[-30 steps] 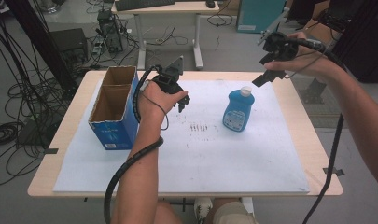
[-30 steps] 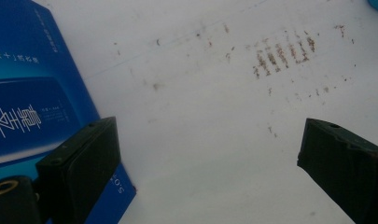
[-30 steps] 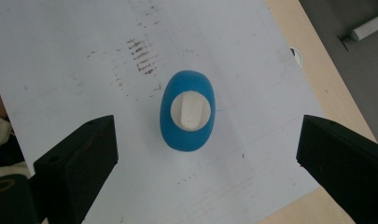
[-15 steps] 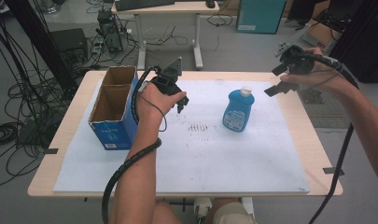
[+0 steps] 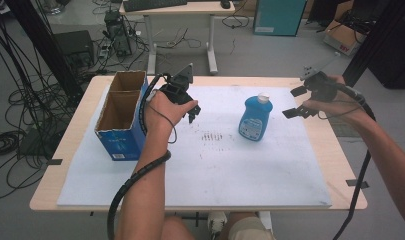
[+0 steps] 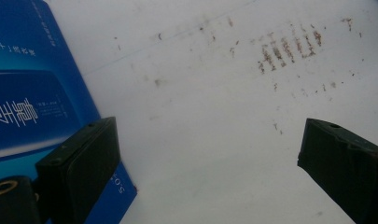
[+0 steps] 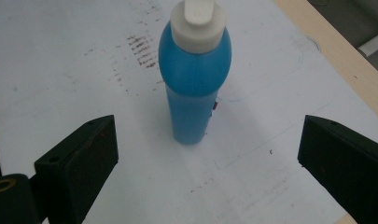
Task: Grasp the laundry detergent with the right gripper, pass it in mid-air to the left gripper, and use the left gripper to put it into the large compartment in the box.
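Note:
A blue bottle with a white cap stands upright on the white mat, right of centre. To its right my right gripper hovers open, jaws pointing at the bottle with a gap between them. In the right gripper view the bottle stands straight ahead between the wide-open jaws of the right gripper, untouched. My left gripper is open over the mat beside a blue cardboard box. In the left gripper view the left gripper holds nothing, with the box's side at the left.
The box is open at the top, with two compartments, and sits at the mat's left edge. Brown scuff marks lie on the mat between the box and the bottle. Cables trail from both grippers. A desk and boxes stand beyond the table.
My right gripper has come down from high behind the table's far right corner to the bottle's level on its right side. The left gripper and bottle have stayed put.

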